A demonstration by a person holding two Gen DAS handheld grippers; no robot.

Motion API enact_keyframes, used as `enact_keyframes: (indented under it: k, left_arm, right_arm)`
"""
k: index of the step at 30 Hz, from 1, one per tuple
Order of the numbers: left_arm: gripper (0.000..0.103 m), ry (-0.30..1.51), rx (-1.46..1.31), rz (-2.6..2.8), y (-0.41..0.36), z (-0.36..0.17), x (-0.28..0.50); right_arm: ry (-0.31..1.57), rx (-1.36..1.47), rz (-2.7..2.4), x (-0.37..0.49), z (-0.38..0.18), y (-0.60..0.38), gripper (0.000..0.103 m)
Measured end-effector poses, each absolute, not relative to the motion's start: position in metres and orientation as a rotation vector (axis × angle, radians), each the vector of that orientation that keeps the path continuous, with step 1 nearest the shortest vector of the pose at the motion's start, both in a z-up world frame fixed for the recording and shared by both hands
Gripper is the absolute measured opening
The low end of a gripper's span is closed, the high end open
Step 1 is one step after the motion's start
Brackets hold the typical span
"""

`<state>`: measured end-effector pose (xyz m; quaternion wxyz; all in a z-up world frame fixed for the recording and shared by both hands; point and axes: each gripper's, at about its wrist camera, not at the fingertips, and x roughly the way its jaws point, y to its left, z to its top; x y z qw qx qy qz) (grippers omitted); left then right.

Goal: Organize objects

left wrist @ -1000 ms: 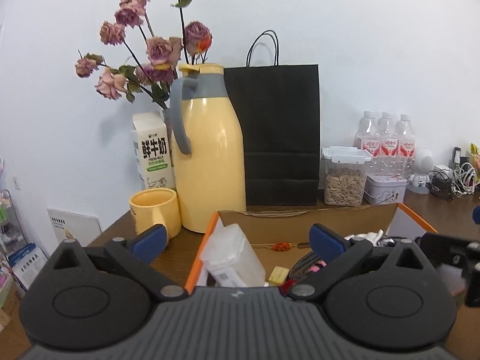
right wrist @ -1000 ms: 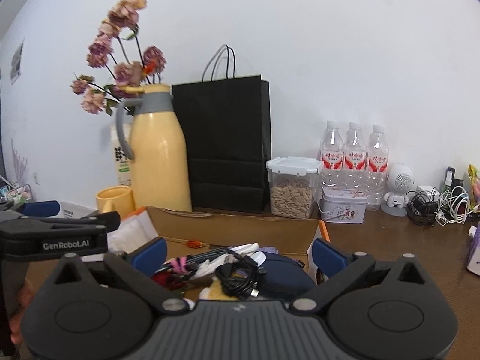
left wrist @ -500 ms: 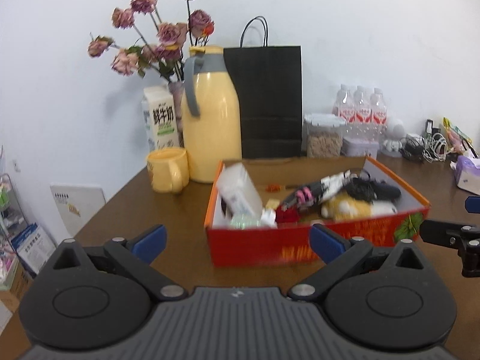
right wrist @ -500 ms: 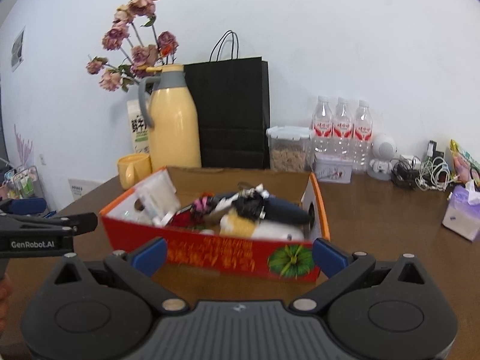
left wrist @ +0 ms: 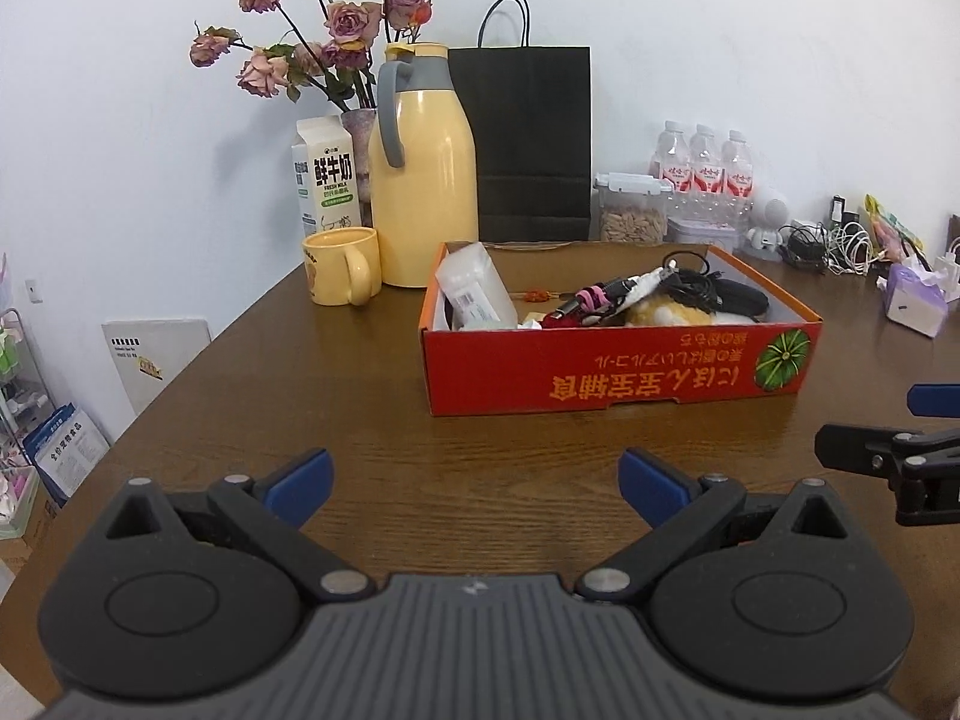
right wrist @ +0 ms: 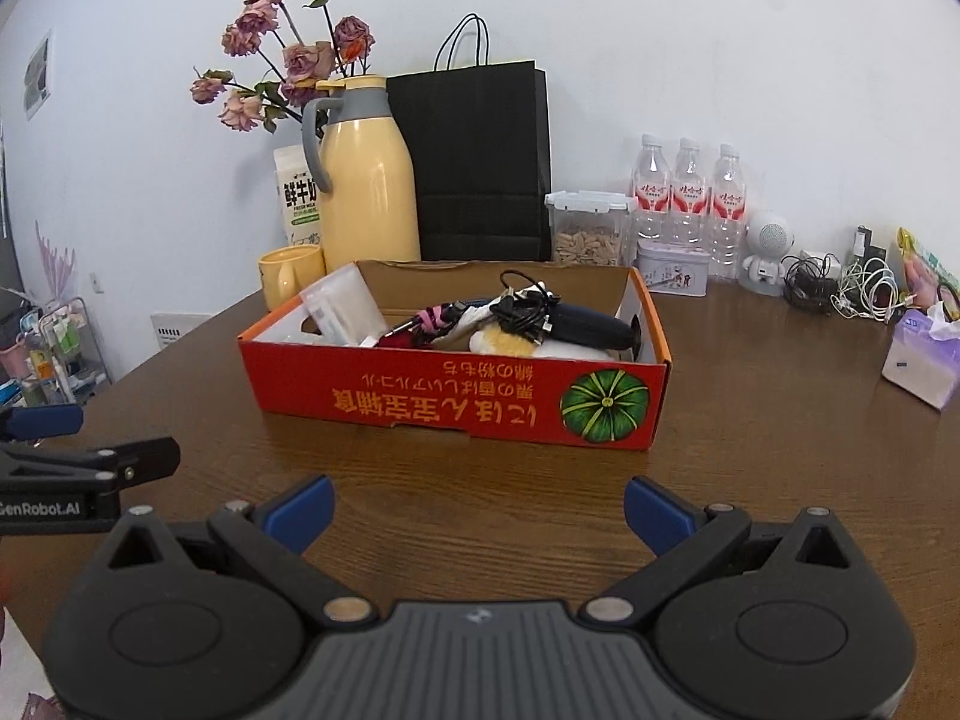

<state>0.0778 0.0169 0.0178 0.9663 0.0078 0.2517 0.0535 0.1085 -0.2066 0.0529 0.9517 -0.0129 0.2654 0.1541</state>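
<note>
- Two grippers up over a brown wooden table (left wrist: 300,420), and both hold nothing.
- Left wrist view: the left gripper (left wrist: 474,483) has its blue-tipped fingers spread wide over bare wood, well short of the red cardboard box (left wrist: 618,369).
- That box sits mid-table, printed side facing the camera, stuffed with clutter: a clear plastic container (left wrist: 474,294) leaning at its left end, a black cable bundle (left wrist: 690,288) and something yellow and fluffy (left wrist: 660,309) toward the right.
- Behind the box, a yellow mug (left wrist: 342,267), a yellow thermos jug (left wrist: 423,180), a milk carton (left wrist: 327,177), dried roses (left wrist: 312,42) and a black paper bag (left wrist: 522,138) line the wall.
- Far right edge, the right gripper (left wrist: 900,450) pokes in side-on.
- Right wrist view: the right gripper (right wrist: 477,513), fingers wide apart too, nothing between them, box (right wrist: 456,396) ahead with its green pumpkin print (right wrist: 605,405) near the right corner.
- The left gripper (right wrist: 78,450) shows at the left edge; its opening cannot be judged from here.
- Along the back, a seed jar (right wrist: 588,228), three water bottles (right wrist: 690,204), and a tissue pack (right wrist: 921,360) at the right.
</note>
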Motion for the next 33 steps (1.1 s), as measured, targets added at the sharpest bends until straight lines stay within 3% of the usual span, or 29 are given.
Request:
enact_keyframes:
  k: [33]
  left_arm:
    - [0.103,0.506,0.016,0.107,0.0137,0.0184,0.0714]
  right_arm:
    - [0.533,-0.025,0.317,0.1028,0.0551,-0.2073,0.103]
